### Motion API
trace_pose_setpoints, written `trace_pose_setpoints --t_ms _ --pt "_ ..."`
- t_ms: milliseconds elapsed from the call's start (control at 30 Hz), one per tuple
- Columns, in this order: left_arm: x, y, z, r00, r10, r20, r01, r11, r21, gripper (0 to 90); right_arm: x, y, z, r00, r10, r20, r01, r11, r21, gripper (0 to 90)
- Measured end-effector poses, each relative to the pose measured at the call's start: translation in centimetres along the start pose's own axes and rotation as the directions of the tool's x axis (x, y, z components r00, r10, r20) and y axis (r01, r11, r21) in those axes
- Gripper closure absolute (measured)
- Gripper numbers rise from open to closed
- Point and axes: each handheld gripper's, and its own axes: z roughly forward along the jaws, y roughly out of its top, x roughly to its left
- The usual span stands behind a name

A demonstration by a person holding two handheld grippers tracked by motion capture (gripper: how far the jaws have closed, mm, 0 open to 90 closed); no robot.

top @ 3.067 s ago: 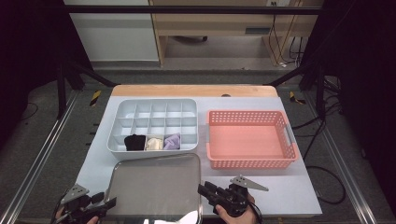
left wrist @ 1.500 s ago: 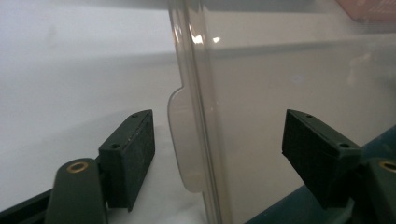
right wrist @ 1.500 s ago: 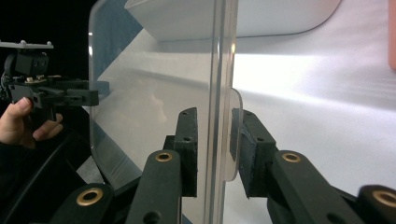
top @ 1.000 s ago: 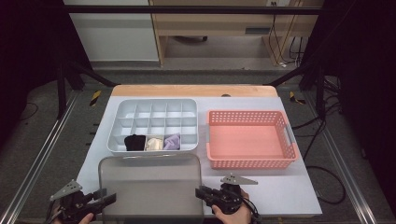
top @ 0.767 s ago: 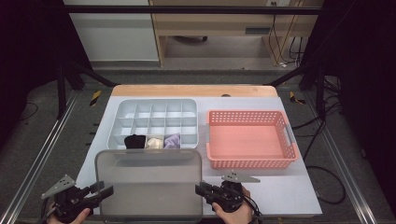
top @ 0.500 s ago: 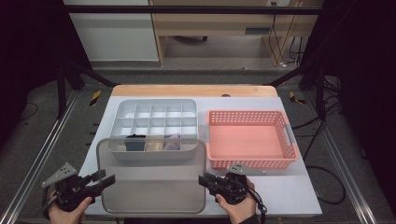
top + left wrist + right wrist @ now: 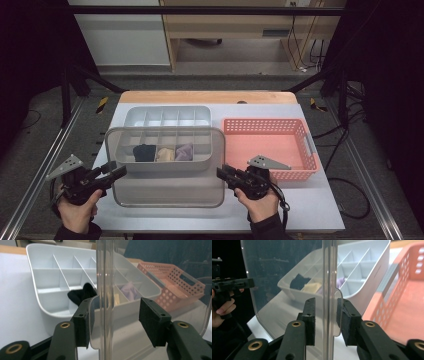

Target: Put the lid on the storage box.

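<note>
Two hand-held grippers, left [image 7: 119,171] and right [image 7: 223,173], hold a clear plastic lid [image 7: 165,187] by its side edges, raised above the white surface [image 7: 310,205] and overlapping the grey divided tray [image 7: 150,113]. Each hand-held gripper's jaws straddle a lid edge; whether the pads press it, I cannot tell. Beside the tray sits a pink basket [image 7: 300,142].

Left black two-jaw handheld gripper [image 7: 118,171]: matte black plastic, grey three-cornered plate on top, brass-ringed pivot holes on the jaw arms, small screw holes in the flat rectangular pads [image 7: 154,324]. Right black two-jaw handheld gripper [image 7: 220,173]: same build, same grey plate, black cable trailing off its near right side. Person wears dark sleeves [image 7: 270,231] at both wrists.
</note>
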Motion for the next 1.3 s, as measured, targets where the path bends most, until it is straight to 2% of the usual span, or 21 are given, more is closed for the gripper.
trace_pose_setpoints --t_ms 400,767,1100,1300 --pt "0.5 3.0 1.7 0.9998 0.017 -0.007 -0.017 0.9990 -0.040 45.4 -1.3 3.3 1.0 0.9996 -0.017 0.020 0.018 0.999 -0.044 68.1" --pt "0.9 5.1 3.1 0.9997 0.012 -0.020 -0.014 0.9979 -0.063 45.7 -2.5 5.9 1.9 0.9993 -0.030 0.022 0.031 0.998 -0.046 67.7" --pt "2.6 6.9 4.3 0.9998 -0.015 -0.011 0.014 0.9979 -0.063 45.7 -2.9 8.5 3.5 0.9981 -0.038 0.048 0.040 0.999 -0.028 66.7" --pt "3.7 7.9 4.1 0.9995 -0.022 -0.023 0.020 0.9964 -0.082 45.7 -2.7 9.7 4.9 0.9979 -0.041 0.051 0.042 0.999 -0.020 66.0"
